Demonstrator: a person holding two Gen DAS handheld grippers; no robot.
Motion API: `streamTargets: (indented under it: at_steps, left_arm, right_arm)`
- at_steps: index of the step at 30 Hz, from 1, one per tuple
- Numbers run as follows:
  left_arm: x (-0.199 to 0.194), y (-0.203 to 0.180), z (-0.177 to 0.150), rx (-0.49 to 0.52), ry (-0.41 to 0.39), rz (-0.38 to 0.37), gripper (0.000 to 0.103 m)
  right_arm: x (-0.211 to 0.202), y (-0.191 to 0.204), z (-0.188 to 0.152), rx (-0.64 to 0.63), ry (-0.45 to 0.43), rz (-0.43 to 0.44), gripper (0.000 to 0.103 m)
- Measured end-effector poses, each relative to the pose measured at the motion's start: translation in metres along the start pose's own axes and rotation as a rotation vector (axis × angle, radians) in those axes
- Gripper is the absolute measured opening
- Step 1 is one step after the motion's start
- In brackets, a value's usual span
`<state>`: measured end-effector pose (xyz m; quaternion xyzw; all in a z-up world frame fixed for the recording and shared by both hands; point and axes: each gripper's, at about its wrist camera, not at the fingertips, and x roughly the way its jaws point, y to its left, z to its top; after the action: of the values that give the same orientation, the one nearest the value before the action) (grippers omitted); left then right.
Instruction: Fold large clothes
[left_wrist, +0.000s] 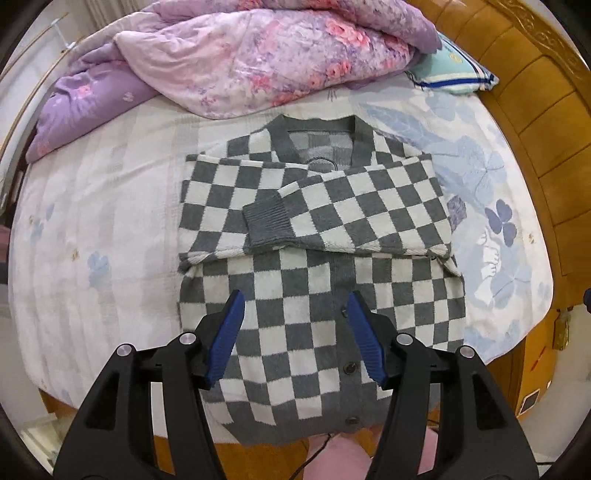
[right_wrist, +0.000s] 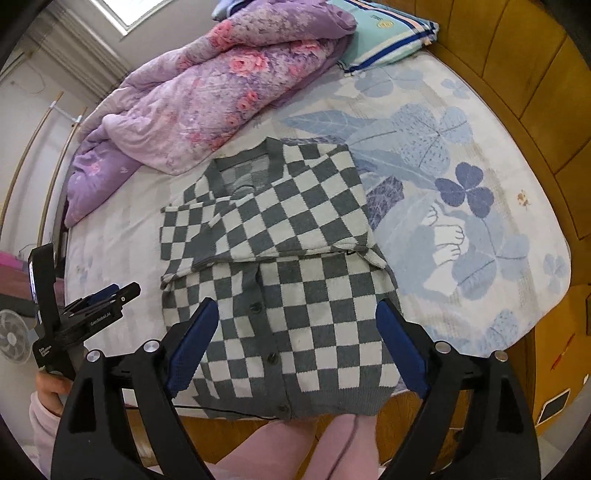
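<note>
A grey and white checkered cardigan (left_wrist: 314, 229) lies flat on the bed, buttons up, both sleeves folded across its chest; it also shows in the right wrist view (right_wrist: 280, 258). Its hem hangs slightly over the near bed edge. My left gripper (left_wrist: 295, 332) is open and empty, held above the cardigan's lower part. My right gripper (right_wrist: 299, 343) is open and empty, also above the lower part near the hem. The left gripper also appears in the right wrist view (right_wrist: 92, 306), at the far left beside the cardigan.
A purple floral quilt (left_wrist: 240, 55) is bunched at the far side of the bed. A striped pillow (left_wrist: 454, 70) lies at the far right. A wooden headboard (left_wrist: 546, 122) curves along the right. The bed sheet (left_wrist: 92, 229) stretches left of the cardigan.
</note>
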<state>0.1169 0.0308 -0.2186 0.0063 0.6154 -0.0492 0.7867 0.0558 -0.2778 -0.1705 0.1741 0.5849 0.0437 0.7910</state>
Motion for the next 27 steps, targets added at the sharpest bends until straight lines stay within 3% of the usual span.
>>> streamTargets:
  at_steps: [7,11,17,20,27]
  left_arm:
    - [-0.045,-0.007,-0.038,-0.065,-0.054,0.059,0.060]
    - [-0.072,-0.014,-0.063,-0.090,-0.086,0.097,0.061]
    - [-0.112,-0.022,-0.097,-0.150,-0.144,0.113,0.063]
    - [-0.126,-0.026,-0.108,-0.152,-0.163,0.153,0.063]
    - [-0.142,-0.022,-0.120,-0.146,-0.182,0.166,0.065]
  right_arm:
    - [-0.023,-0.005,-0.013,-0.075,-0.020,0.048,0.084]
    - [-0.038,-0.008,-0.024,-0.121,-0.038,0.072,0.092]
    - [-0.048,-0.015,-0.036,-0.159,-0.040,0.083,0.094]
    - [-0.052,-0.015,-0.043,-0.174,-0.032,0.089,0.094]
    - [-0.061,-0.008,-0.055,-0.175,-0.047,0.092,0.094]
